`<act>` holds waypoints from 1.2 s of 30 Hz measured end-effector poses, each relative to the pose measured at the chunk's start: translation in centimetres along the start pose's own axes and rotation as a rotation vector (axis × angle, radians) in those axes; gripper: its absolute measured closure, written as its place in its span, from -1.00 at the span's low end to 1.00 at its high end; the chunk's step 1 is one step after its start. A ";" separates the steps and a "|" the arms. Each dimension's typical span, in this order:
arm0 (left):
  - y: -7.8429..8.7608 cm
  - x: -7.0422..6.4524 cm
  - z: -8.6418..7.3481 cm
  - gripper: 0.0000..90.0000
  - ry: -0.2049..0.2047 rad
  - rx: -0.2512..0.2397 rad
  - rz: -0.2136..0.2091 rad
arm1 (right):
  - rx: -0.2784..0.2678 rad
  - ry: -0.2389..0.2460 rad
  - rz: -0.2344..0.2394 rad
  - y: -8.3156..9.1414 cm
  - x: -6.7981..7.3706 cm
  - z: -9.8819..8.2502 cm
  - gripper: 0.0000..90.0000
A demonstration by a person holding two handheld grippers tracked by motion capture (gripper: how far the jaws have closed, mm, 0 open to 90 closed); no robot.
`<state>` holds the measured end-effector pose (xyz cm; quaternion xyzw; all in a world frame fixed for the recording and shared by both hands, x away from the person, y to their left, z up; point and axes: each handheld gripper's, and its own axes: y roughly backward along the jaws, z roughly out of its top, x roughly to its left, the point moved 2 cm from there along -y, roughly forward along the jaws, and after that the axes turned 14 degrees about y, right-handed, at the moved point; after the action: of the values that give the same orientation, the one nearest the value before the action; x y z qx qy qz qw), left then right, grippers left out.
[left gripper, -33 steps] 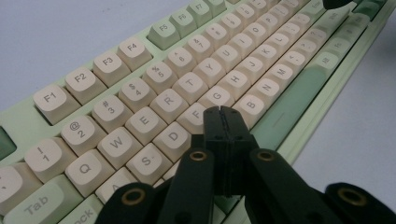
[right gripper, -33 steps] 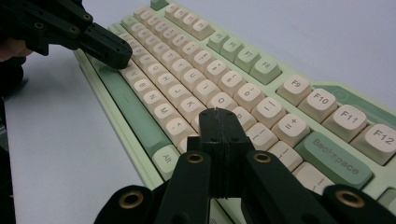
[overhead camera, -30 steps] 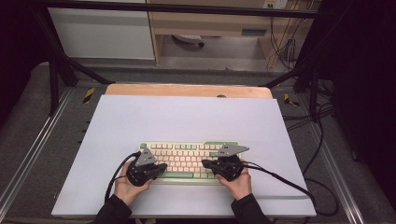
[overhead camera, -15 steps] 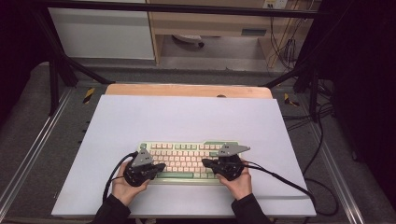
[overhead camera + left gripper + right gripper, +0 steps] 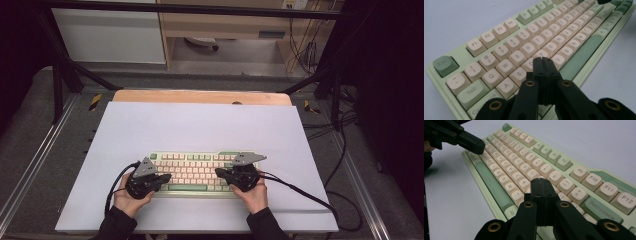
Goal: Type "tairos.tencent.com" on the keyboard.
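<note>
A pale green keyboard (image 5: 197,170) with cream keys lies near the front of a white sheet (image 5: 200,125). My left gripper (image 5: 167,177) hovers at the keyboard's left end, its jaws pressed together with nothing between them. In the left gripper view its tip (image 5: 542,59) sits just over the keys (image 5: 541,53) around D and F. My right gripper (image 5: 219,173) is at the keyboard's right half, also shut and holding nothing. In the right gripper view its tip (image 5: 541,180) is above the keys near L, and the left gripper (image 5: 475,145) shows farther off over the keyboard (image 5: 499,167).
The white sheet covers a wooden tabletop (image 5: 200,96) whose far edge shows. A black cable (image 5: 300,189) trails right from the right gripper, and another loops at the left (image 5: 111,192). Metal frame rails (image 5: 30,165) run along both sides.
My left gripper has drifted slightly to the left along the keyboard. The right gripper has stayed in place, and both have remained shut.
</note>
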<state>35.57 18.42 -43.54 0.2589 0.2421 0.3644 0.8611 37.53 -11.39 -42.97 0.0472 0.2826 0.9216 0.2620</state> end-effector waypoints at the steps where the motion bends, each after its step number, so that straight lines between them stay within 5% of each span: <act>1: 0.1 0.0 0.0 1.00 0.001 0.000 0.000 | 0.001 0.000 -0.003 -0.1 0.0 0.1 1.00; 25: 1.2 1.2 -0.3 1.00 0.029 -0.021 0.003 | 0.056 -0.018 -0.017 -4.2 -0.1 1.1 1.00; 36: 1.2 1.3 -0.4 1.00 0.028 -0.019 0.004 | 0.083 -0.008 -0.022 -4.8 -0.2 0.8 1.00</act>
<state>35.56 20.19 -43.38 0.2462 0.2504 0.3721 0.8592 40.09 -7.69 -44.88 0.0584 0.3198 0.9060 0.2710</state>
